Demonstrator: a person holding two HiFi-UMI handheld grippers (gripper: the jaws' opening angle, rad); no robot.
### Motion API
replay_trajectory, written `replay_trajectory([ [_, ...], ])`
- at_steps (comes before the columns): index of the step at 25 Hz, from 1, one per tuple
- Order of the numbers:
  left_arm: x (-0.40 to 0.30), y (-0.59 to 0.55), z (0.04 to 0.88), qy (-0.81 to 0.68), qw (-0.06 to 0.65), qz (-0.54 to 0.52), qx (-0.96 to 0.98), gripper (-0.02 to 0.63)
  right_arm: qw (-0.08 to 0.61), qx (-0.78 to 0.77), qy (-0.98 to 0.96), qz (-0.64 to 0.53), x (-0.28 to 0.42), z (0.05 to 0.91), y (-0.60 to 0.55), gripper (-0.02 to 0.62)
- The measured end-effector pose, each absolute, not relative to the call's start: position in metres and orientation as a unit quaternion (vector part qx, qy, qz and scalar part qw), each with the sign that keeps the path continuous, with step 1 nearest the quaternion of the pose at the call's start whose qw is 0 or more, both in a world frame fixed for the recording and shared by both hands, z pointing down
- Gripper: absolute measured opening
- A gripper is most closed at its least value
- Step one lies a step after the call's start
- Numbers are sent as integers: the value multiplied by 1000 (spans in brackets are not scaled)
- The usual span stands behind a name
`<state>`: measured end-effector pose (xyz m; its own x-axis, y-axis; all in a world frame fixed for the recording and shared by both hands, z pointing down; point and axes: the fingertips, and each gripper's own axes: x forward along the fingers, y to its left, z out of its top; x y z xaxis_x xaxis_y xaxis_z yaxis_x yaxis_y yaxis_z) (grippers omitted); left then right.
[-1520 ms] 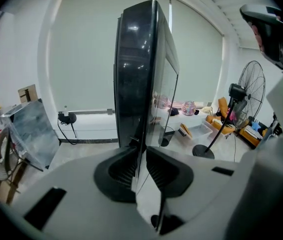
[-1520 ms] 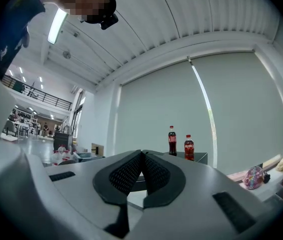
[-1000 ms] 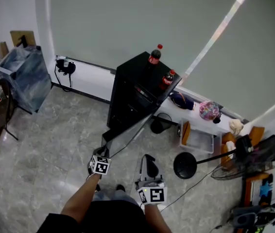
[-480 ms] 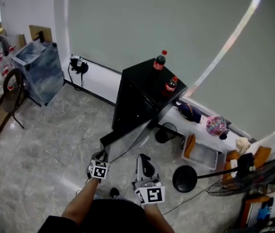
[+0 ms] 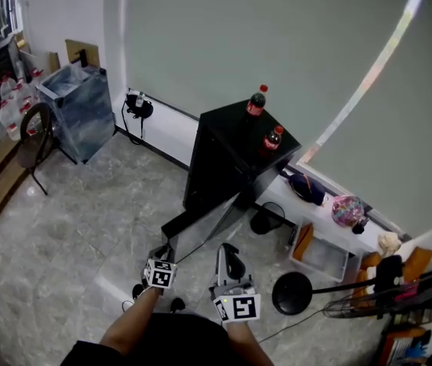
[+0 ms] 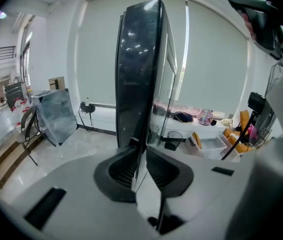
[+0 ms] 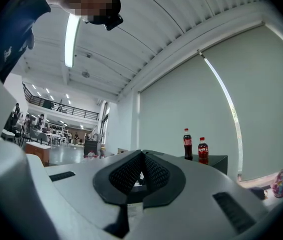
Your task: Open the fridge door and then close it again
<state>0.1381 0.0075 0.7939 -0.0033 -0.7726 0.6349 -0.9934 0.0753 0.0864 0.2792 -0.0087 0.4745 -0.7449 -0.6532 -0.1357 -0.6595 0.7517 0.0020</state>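
Note:
A small black fridge stands by the wall, its glass door swung open towards me. Two cola bottles stand on its top. My left gripper is at the door's free edge, low down. In the left gripper view the door's edge runs between the pads, and the left gripper is shut on it. My right gripper hovers beside the door without touching it. In the right gripper view the right gripper is shut on nothing and looks past the cola bottles.
A black waste basket and a low white shelf with bags sit right of the fridge. A floor fan lies at the right. A blue-wrapped cart and a chair stand at the left.
The left gripper has shifted sideways a little with the door's edge in its jaws. The right gripper has drifted slightly. My head view has moved, so the fridge sits lower in the frame.

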Motion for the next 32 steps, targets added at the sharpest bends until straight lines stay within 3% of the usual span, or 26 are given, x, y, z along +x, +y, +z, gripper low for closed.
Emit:
replay_trajectory([
  [12, 128, 4, 793, -676, 269, 203, 655, 58, 56, -348, 936, 18, 281, 480, -14, 8],
  [32, 54, -42, 794, -595, 241, 235, 730, 58, 53, -390, 919, 27, 179, 477, -46, 8],
])
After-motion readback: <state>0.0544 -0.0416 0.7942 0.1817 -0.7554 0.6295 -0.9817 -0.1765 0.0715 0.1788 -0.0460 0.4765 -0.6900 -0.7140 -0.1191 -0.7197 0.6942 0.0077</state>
